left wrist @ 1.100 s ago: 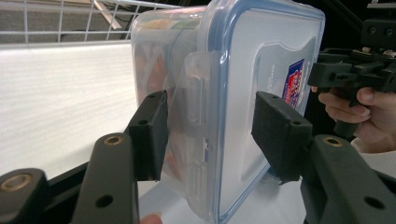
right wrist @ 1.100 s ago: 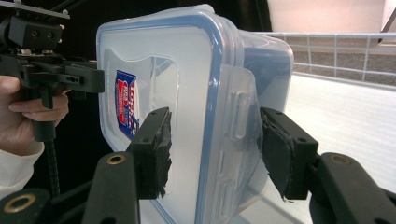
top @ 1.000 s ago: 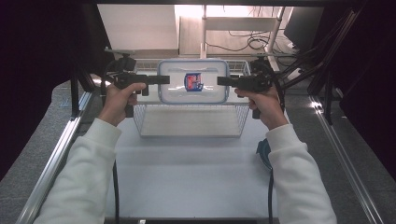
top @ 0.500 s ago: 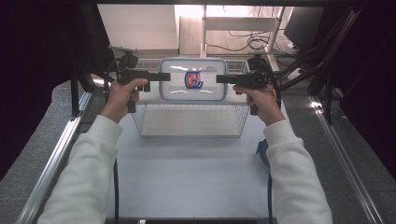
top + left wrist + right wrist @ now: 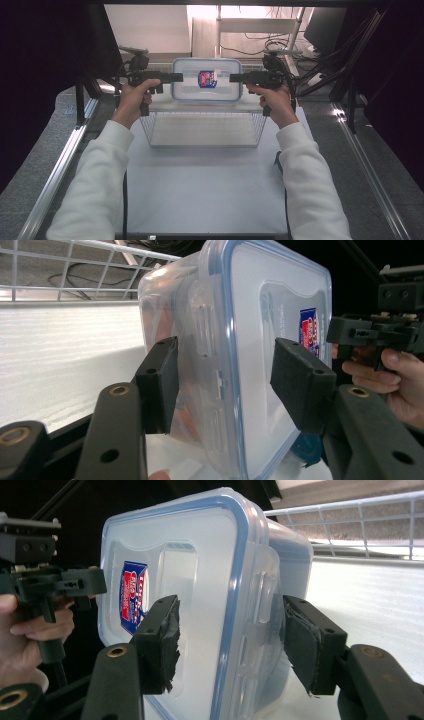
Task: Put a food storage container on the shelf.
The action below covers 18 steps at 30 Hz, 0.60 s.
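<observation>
A clear plastic container (image 5: 192, 86) with a blue-rimmed lid and a red and blue label hangs lid up over the far side of a wire basket (image 5: 160, 131). My left gripper (image 5: 177, 77) is shut on its left end, one pad on the lid and one under the base, as the left gripper view shows (image 5: 230, 385). My right gripper (image 5: 234, 77) grips the right end the same way (image 5: 235, 642). Its jaws have just been opening a little, with the container still between them and both pads still against it.
The basket stands on a white mat (image 5: 200, 195) on the table. Metal rails (image 5: 60, 165) run along both sides, and dark frame posts (image 5: 350, 100) stand at left and right. Cables and a shelf lie beyond the basket.
Both hands have carried the container away from me, from over the middle of the basket toward its far side.
</observation>
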### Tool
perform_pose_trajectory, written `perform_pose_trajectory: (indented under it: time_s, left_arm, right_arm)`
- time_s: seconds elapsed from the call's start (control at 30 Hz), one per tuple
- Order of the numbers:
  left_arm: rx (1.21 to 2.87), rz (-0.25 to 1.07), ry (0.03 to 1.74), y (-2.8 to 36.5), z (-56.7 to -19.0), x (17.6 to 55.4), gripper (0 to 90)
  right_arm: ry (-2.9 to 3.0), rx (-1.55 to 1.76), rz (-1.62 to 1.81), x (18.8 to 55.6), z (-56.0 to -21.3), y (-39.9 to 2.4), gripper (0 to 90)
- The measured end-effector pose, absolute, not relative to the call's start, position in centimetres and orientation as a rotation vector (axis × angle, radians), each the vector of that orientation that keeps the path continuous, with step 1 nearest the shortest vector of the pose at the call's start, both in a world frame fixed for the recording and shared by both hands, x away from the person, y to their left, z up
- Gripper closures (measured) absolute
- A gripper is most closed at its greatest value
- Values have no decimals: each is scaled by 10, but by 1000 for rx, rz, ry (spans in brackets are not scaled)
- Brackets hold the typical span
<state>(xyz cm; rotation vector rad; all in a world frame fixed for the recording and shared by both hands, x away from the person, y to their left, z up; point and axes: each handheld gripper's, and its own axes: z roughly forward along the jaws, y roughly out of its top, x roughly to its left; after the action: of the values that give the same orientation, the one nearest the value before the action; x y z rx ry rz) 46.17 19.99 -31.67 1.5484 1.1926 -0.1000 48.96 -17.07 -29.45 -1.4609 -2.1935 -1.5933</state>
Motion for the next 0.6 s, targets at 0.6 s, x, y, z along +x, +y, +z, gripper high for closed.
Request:
perform_pose_trajectory:
  time_s: [0.6]
  left_arm:
    - [1427, -195, 1288, 200, -332, 483, 427]
  right_arm:
    - [-1996, -1727, -1478, 505, -299, -162, 374]
